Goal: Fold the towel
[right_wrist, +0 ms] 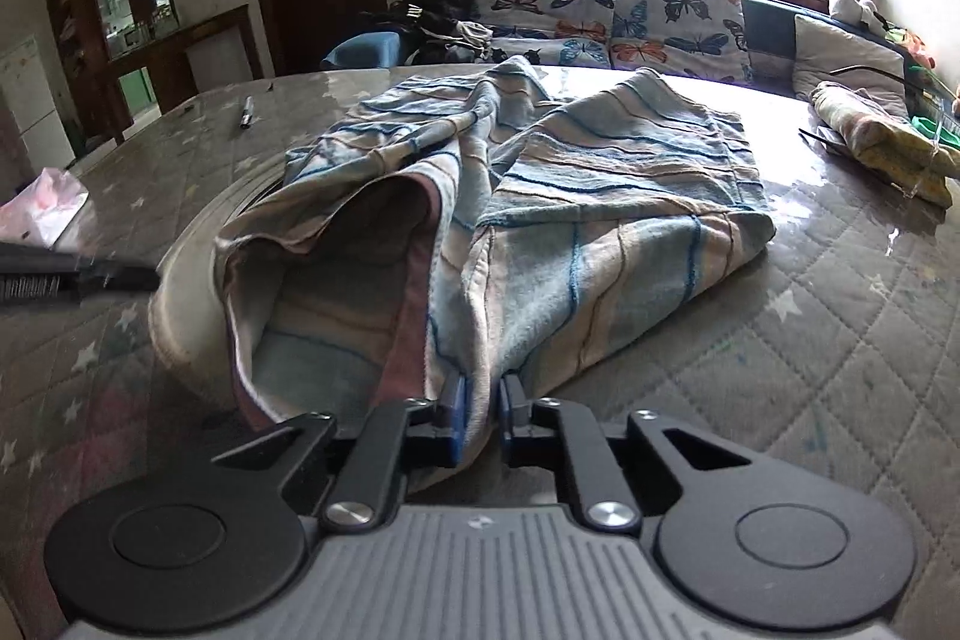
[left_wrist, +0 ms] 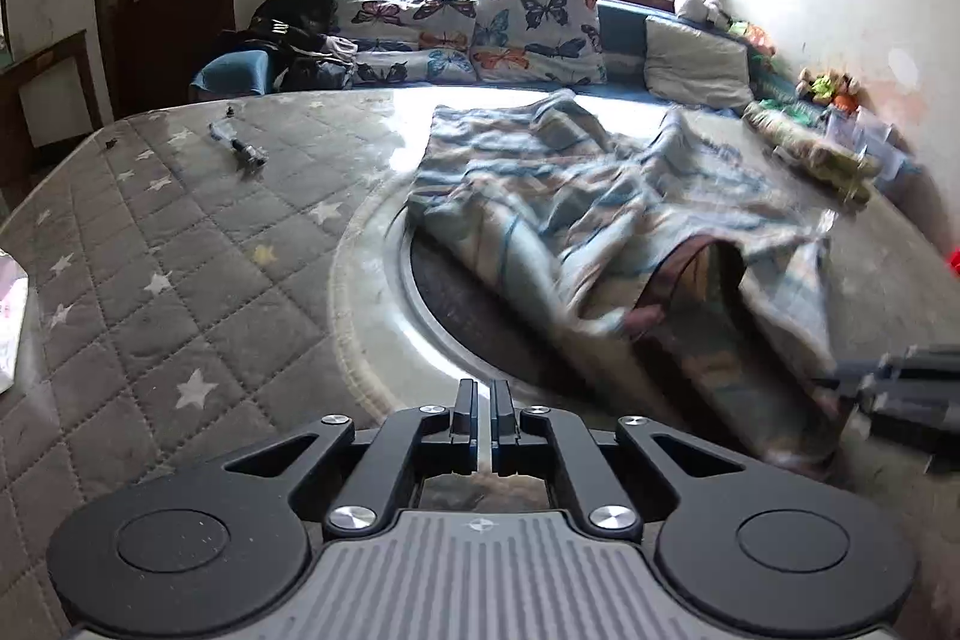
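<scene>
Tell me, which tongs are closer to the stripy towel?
Right. The right tongs are shut on the towel's near edge. The left tongs are shut on nothing, off to the towel's left over the table.

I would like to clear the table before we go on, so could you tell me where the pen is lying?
The pen lies on the quilted table cover at the far left, beyond the striped towel, towards the door.

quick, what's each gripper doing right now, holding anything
left gripper: jaws shut, nothing between them.
right gripper: jaws shut on the striped towel, gripping its near edge.
</scene>
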`<state>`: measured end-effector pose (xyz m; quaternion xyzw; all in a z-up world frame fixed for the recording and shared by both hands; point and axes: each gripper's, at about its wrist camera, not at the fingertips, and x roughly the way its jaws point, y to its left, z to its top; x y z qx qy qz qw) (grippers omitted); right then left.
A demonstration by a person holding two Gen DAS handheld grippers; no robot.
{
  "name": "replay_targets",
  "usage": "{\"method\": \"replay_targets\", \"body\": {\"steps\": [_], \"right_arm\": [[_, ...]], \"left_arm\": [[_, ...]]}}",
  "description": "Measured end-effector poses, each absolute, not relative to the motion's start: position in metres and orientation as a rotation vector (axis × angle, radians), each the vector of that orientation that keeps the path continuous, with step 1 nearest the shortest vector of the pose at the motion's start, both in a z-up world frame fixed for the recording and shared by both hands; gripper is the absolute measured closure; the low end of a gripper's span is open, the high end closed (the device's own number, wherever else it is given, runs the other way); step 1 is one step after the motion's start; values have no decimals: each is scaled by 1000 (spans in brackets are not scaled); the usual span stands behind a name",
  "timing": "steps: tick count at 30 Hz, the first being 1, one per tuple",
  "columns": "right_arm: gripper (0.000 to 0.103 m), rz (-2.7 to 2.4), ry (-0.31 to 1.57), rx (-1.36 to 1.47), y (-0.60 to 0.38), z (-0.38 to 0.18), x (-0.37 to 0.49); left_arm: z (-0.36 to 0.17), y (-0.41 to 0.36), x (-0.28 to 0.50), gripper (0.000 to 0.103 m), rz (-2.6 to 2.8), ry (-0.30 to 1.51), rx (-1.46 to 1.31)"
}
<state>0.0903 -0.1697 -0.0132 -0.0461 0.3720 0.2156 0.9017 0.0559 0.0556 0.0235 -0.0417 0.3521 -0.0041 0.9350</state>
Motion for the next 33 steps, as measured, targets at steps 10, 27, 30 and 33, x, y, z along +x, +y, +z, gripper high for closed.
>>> {"method": "replay_targets", "body": {"steps": [10,27,30,33], "right_arm": [[96,464,783,-131,-183,-7,56],[90,495,794,-111,-197,9,49],[88,507,782,-90,-199,16,52],[84,529,770,-72,-198,23,54]], "left_arm": [[39,8,124,59,-99,679,25],[19,9,127,87,-154,716,83],[28,8,124,83,-159,689,78],[32,-3,127,65,-176,677,86]]}}
